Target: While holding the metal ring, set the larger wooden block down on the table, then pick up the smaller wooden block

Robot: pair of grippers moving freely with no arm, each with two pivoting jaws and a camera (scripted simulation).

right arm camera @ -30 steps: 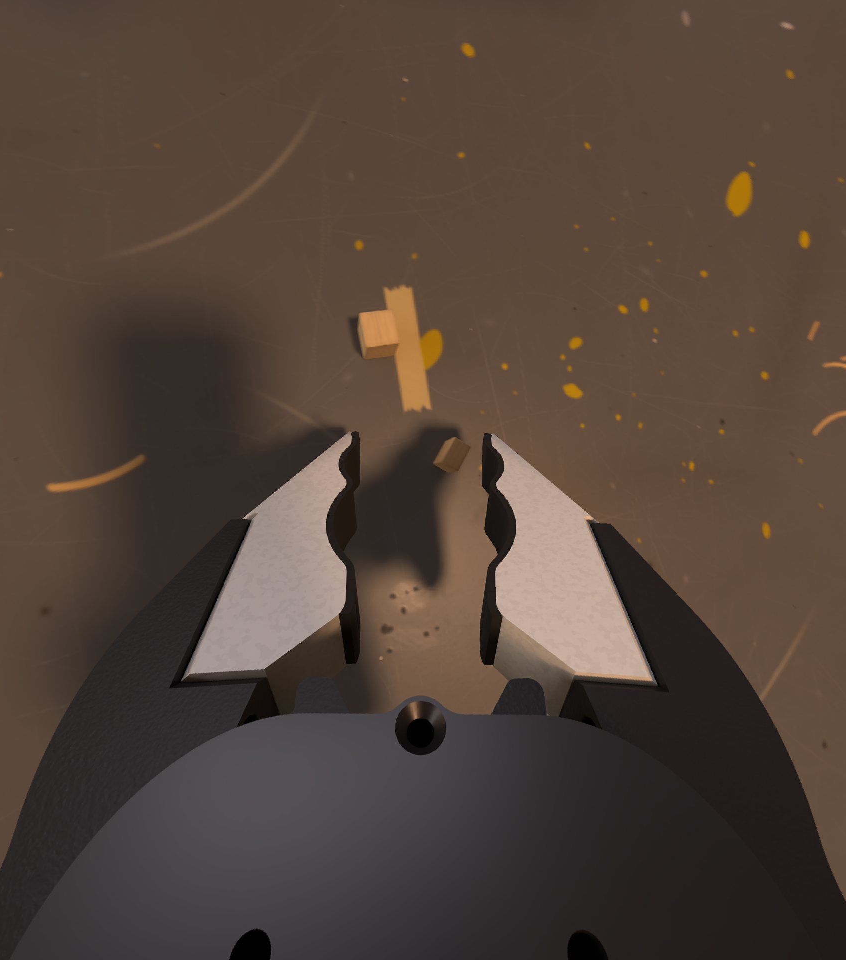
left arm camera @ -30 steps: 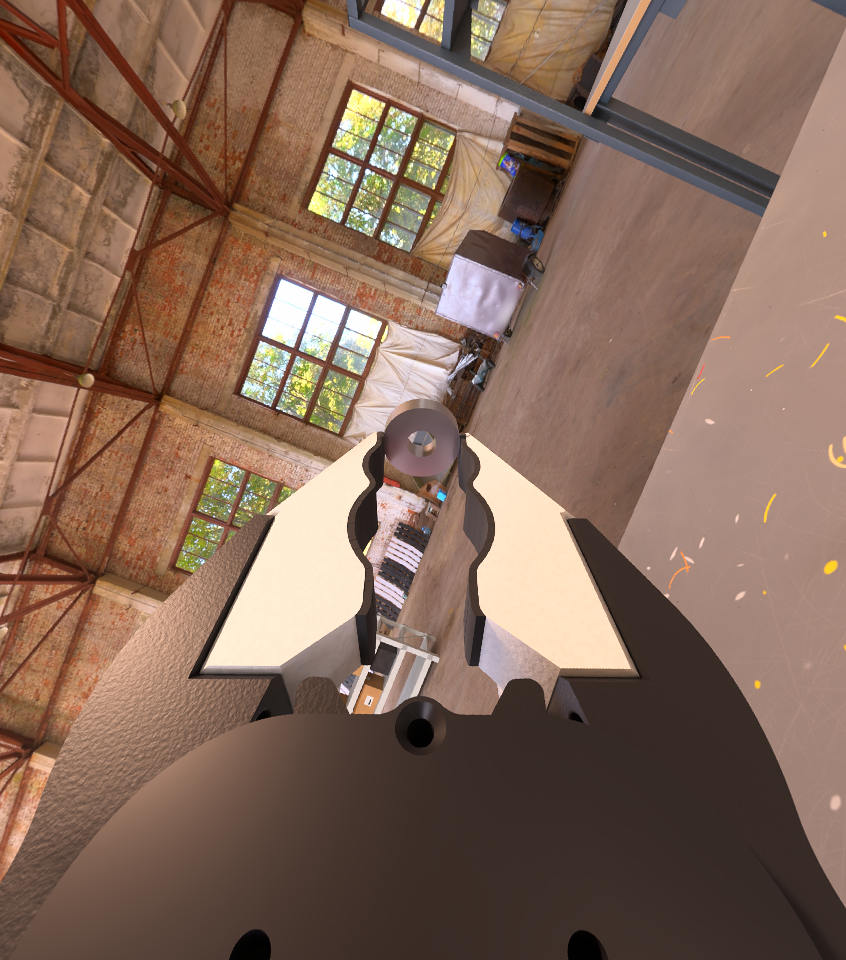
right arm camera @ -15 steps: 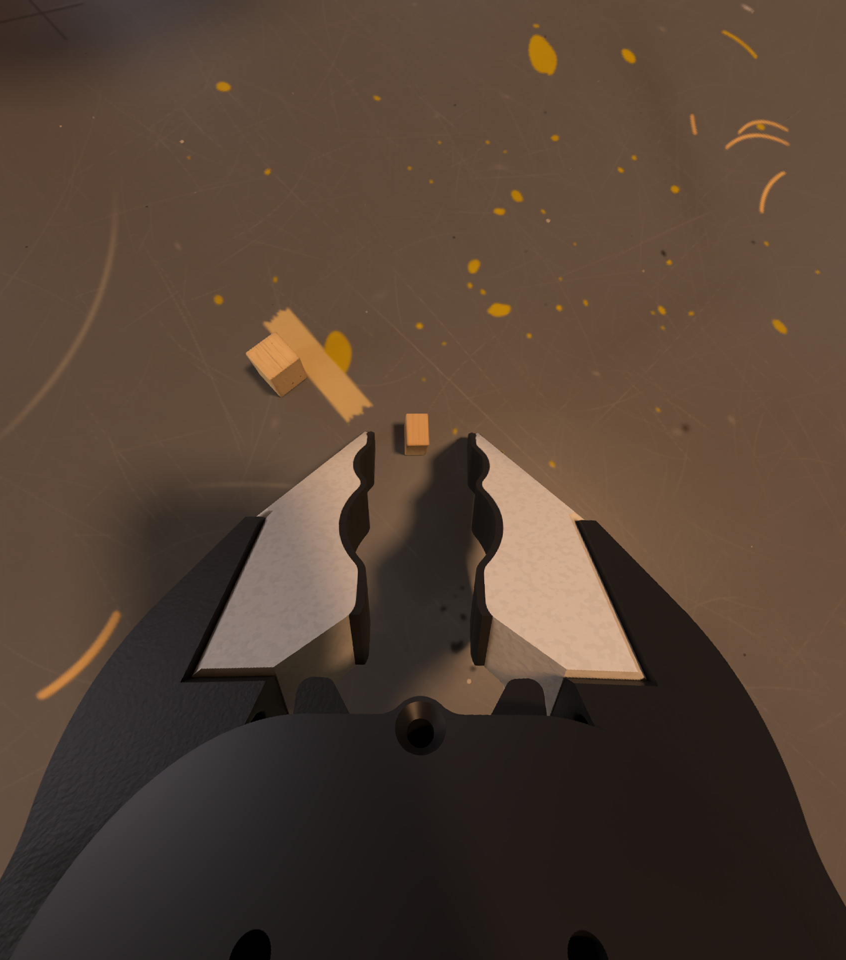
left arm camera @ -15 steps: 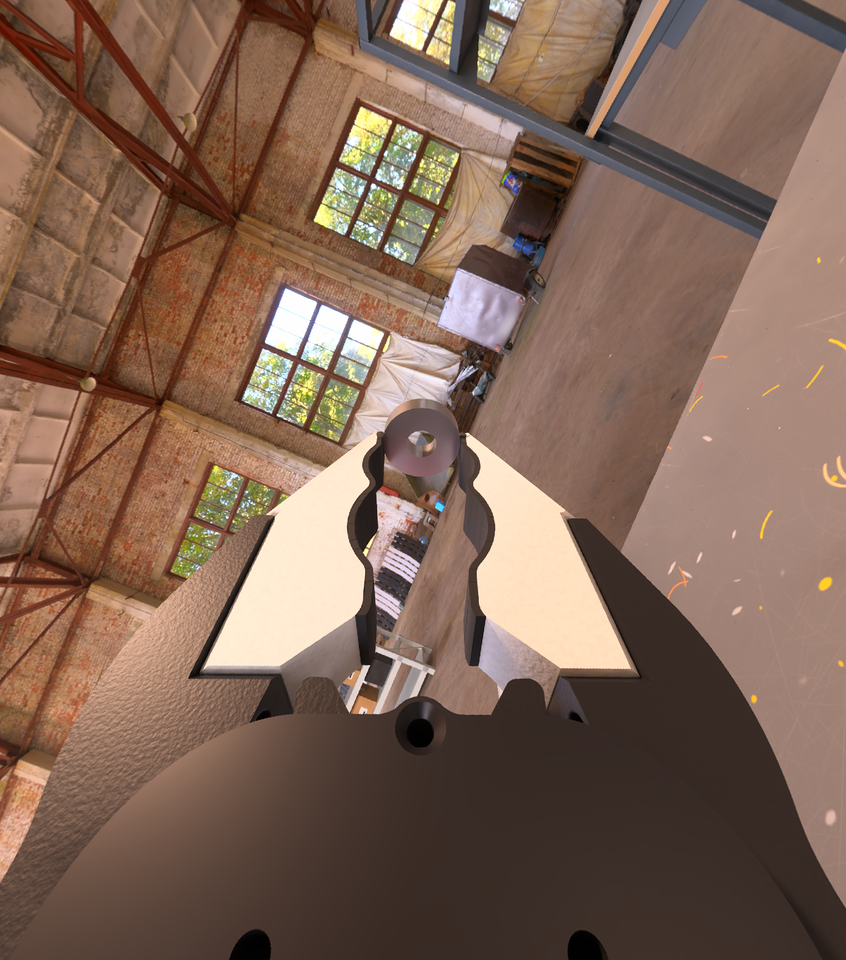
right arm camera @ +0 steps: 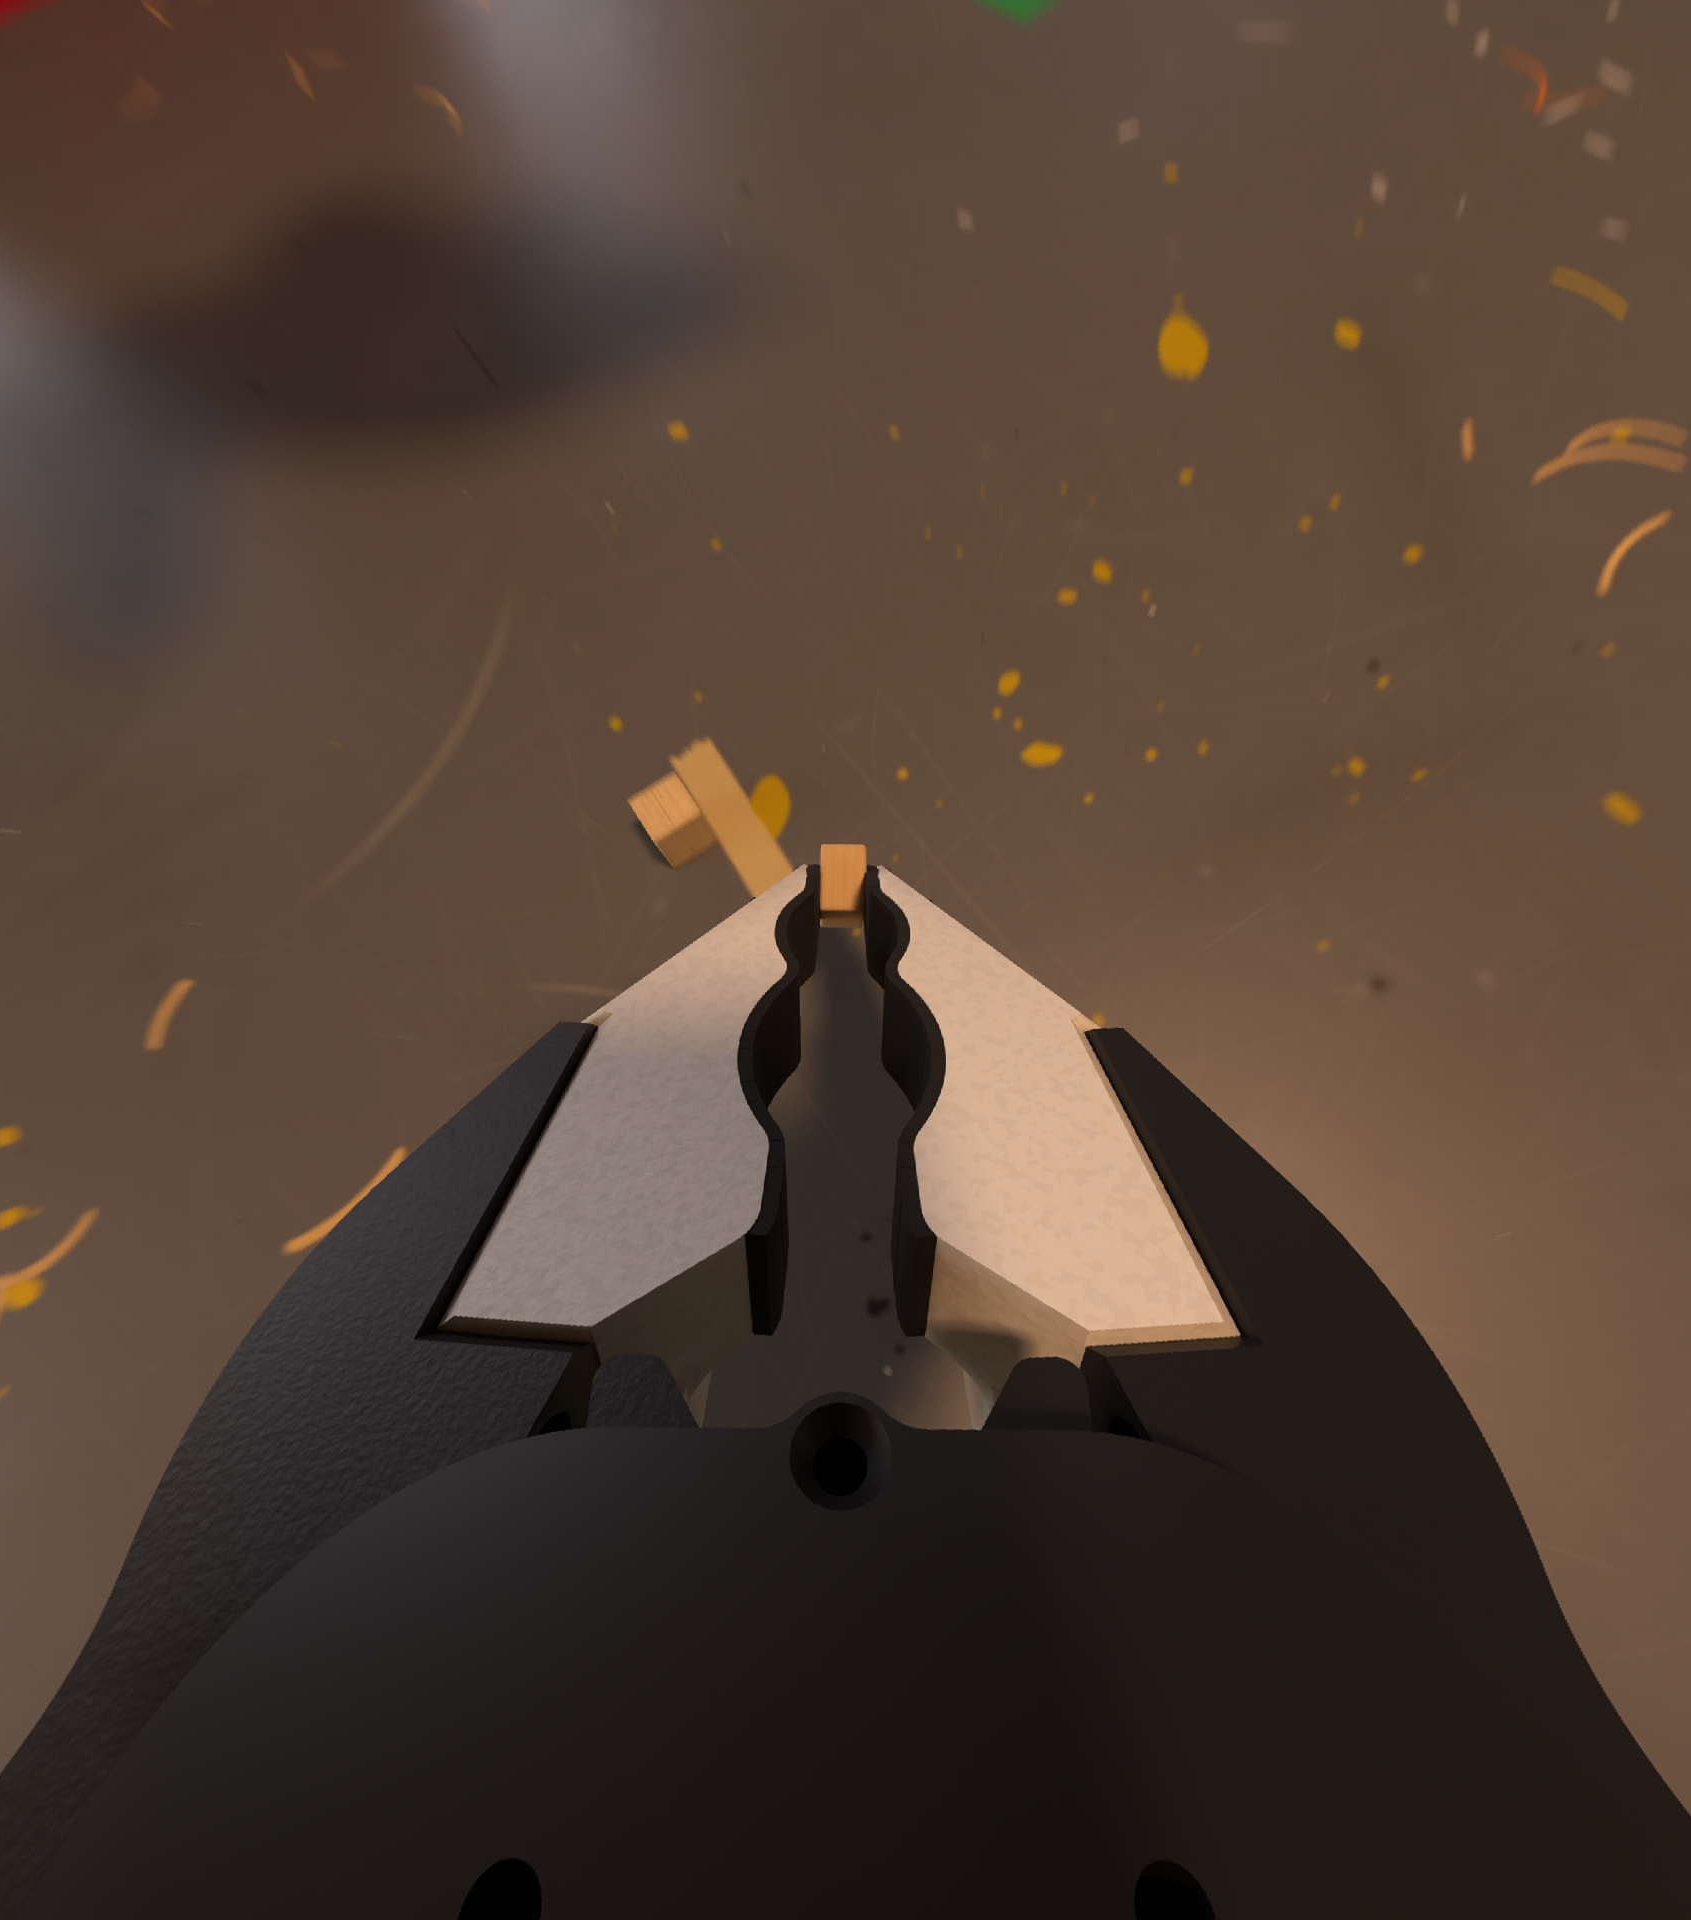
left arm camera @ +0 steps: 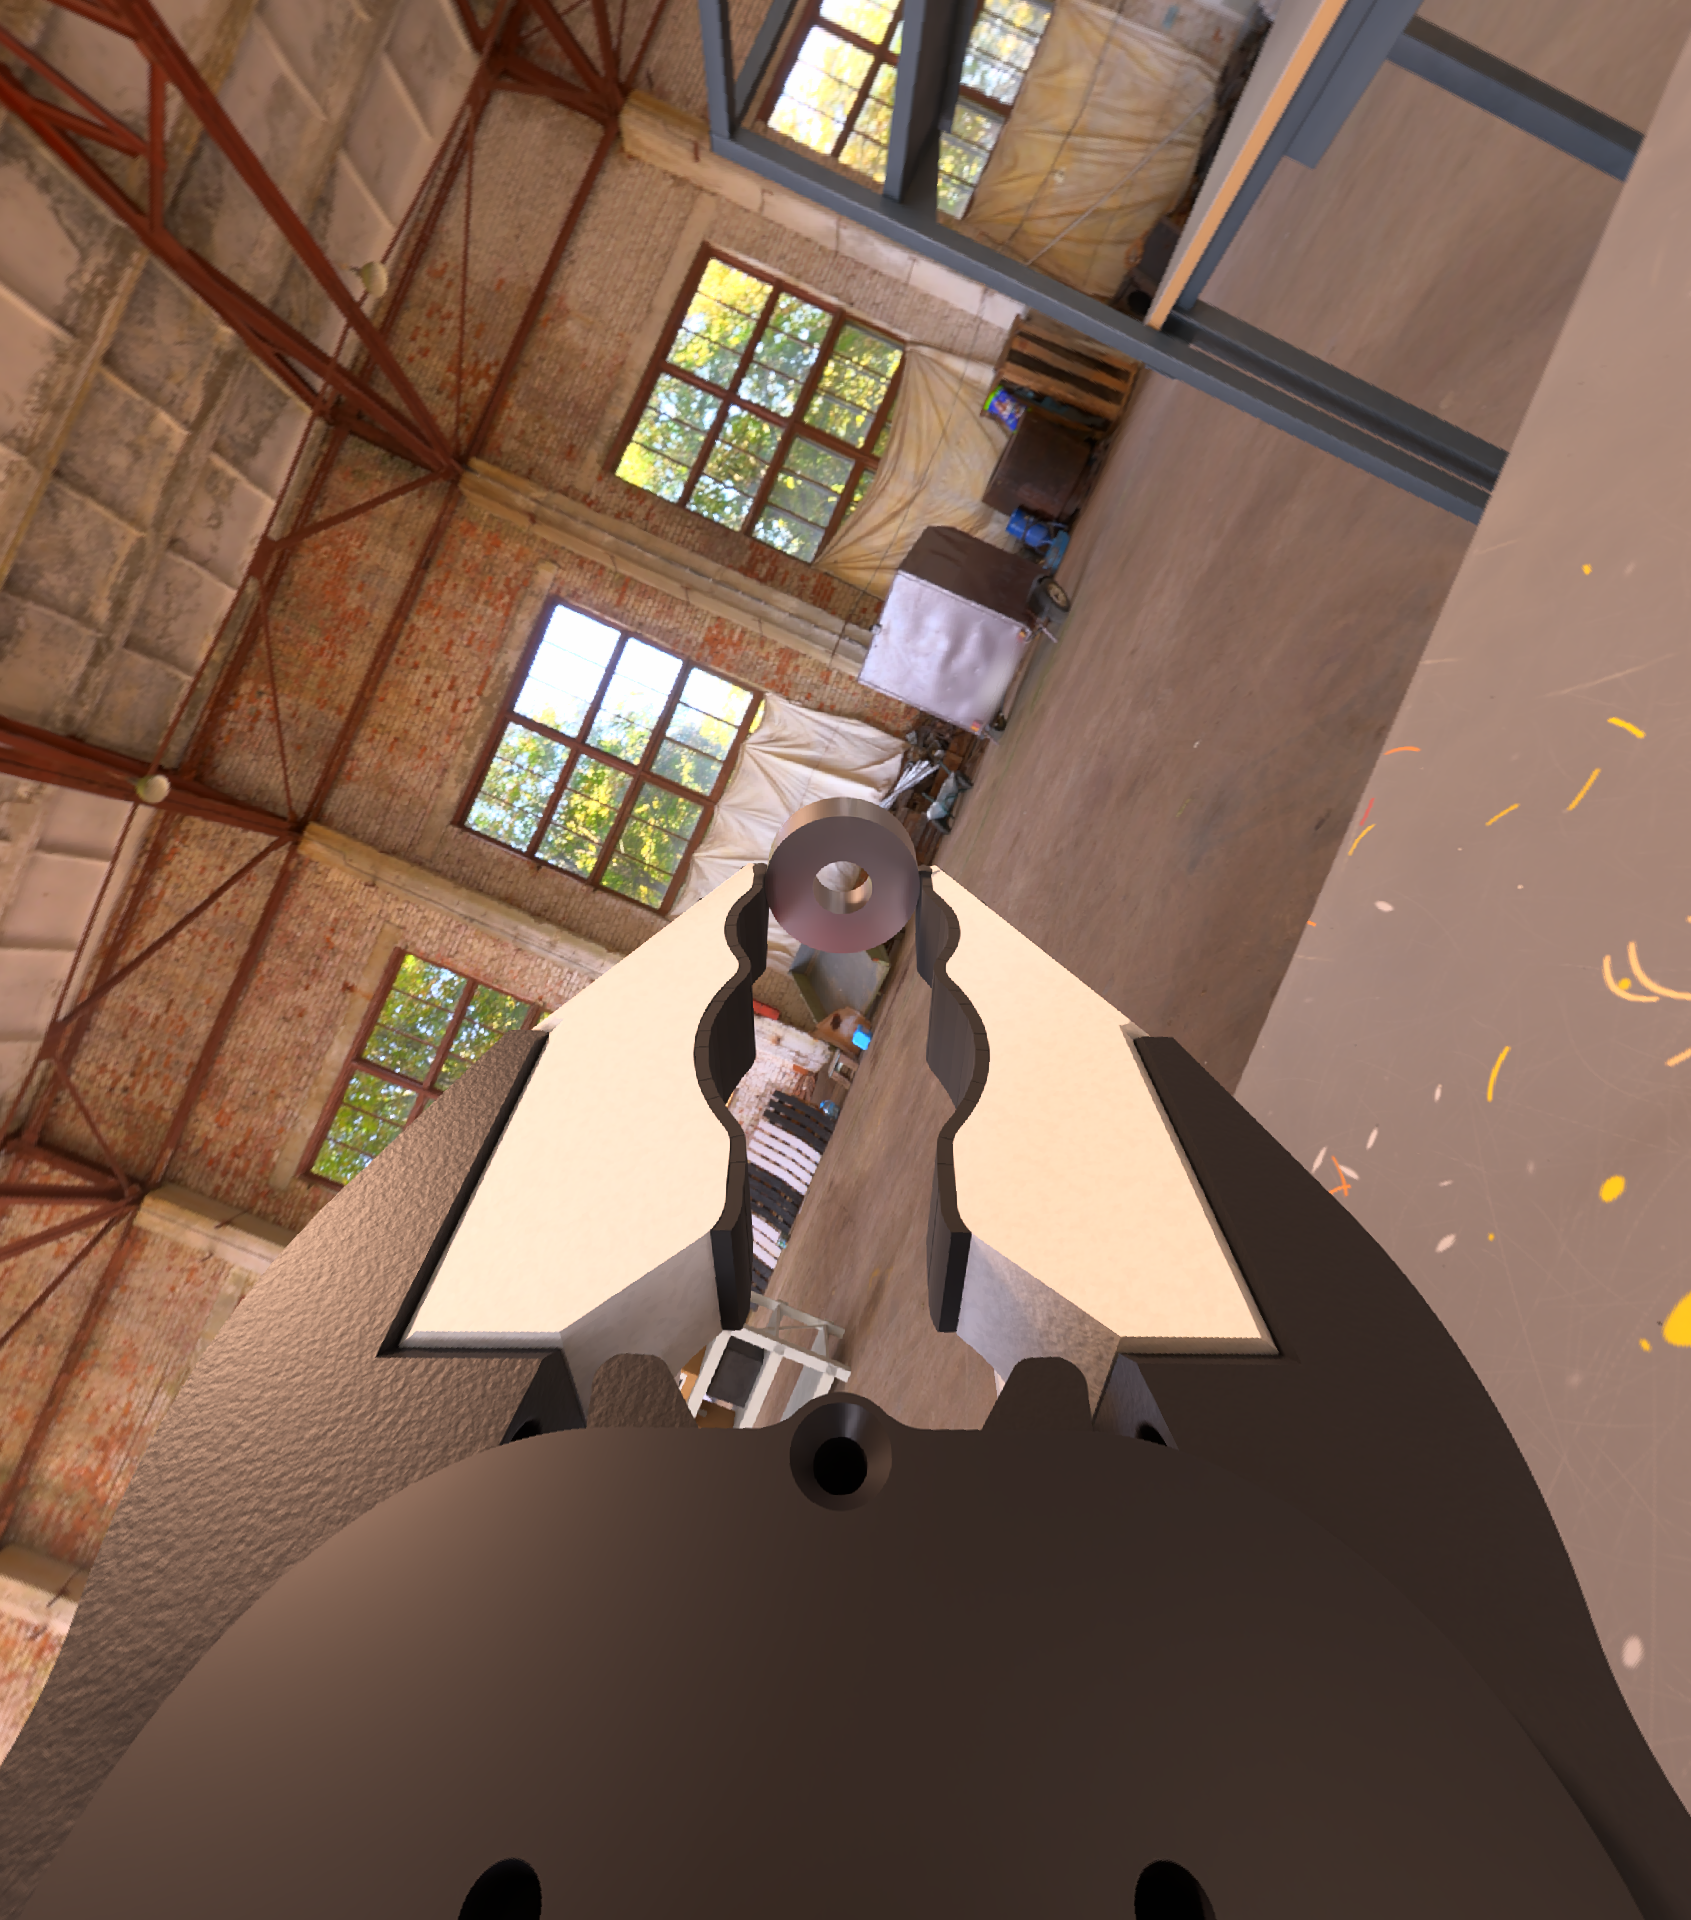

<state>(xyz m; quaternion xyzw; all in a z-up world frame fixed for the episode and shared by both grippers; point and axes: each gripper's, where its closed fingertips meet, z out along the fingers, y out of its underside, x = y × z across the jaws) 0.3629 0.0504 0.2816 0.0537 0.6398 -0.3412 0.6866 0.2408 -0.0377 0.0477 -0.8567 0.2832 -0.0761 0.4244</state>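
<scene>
Left of the tape strip (right arm camera: 732, 816) on the table (right arm camera: 1236, 1039), the larger block (right arm camera: 672, 823) lies flat on the surface, its right side touching the strip's edge. The strip itself is a pale wooden-coloured band, running diagonally down to the right, and a yellow paint blot sits just beside it on the far side. Just right of the strip's lower end, there's the right gripper (right arm camera: 842, 883), jaws drawn in narrow, pinching the smaller block (right arm camera: 843, 878) squarely between its fingertips (right arm camera: 799, 883). The block stands upright in the grip, its top poking just above the tips. Whether it is off the table yet, I cannot tell. Further right of the strip, only yellow and orange specks scatter across the brown surface.

Over in the left wrist view, the left gripper (left arm camera: 842, 894) has the ring (left arm camera: 842, 881) clamped at its very tips, jaws closed part-way to the ring's width, the hole facing the camera. It is held up in the air, against brick walls and windows, with the table's edge (left arm camera: 1547, 935) off to the right.
</scene>
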